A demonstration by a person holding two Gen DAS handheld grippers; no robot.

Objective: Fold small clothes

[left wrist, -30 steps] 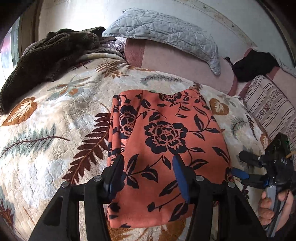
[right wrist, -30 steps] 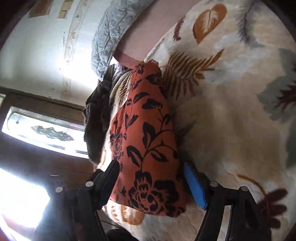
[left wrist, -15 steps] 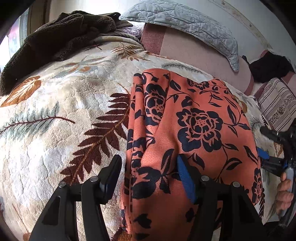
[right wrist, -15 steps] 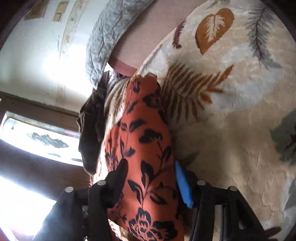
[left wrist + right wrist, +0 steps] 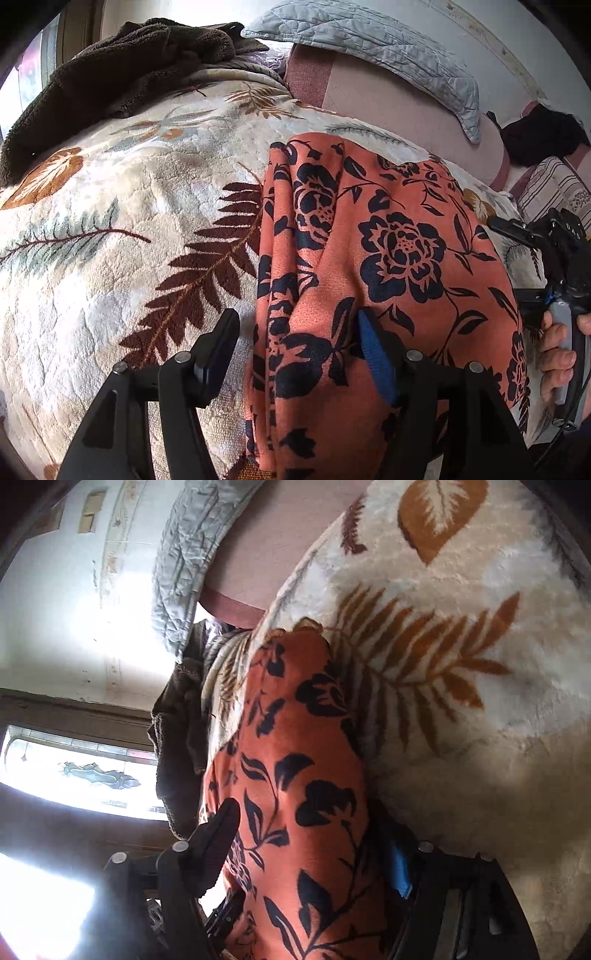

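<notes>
An orange garment with a dark blue flower print [image 5: 391, 251] lies on a cream leaf-print blanket [image 5: 110, 229]. My left gripper [image 5: 295, 343] is open, its jaws straddling the garment's bunched left edge near the front. The right gripper [image 5: 554, 280] shows at the garment's right edge in the left wrist view. In the right wrist view my right gripper [image 5: 314, 845] is open, with the garment's [image 5: 295, 775] right edge between its jaws. The blanket [image 5: 461, 664] spreads to the right.
A dark brown fleece [image 5: 122, 74] lies heaped at the back left. A grey quilted pillow [image 5: 369, 40] leans on a pink cushion [image 5: 399, 103]. A dark cloth [image 5: 543, 136] and a striped cushion [image 5: 550, 188] are at the right. A window [image 5: 74, 771] shows left.
Both grippers have moved forward onto the garment's side edges. The left edge has bunched up between the left jaws. The right jaws have narrowed around the right edge.
</notes>
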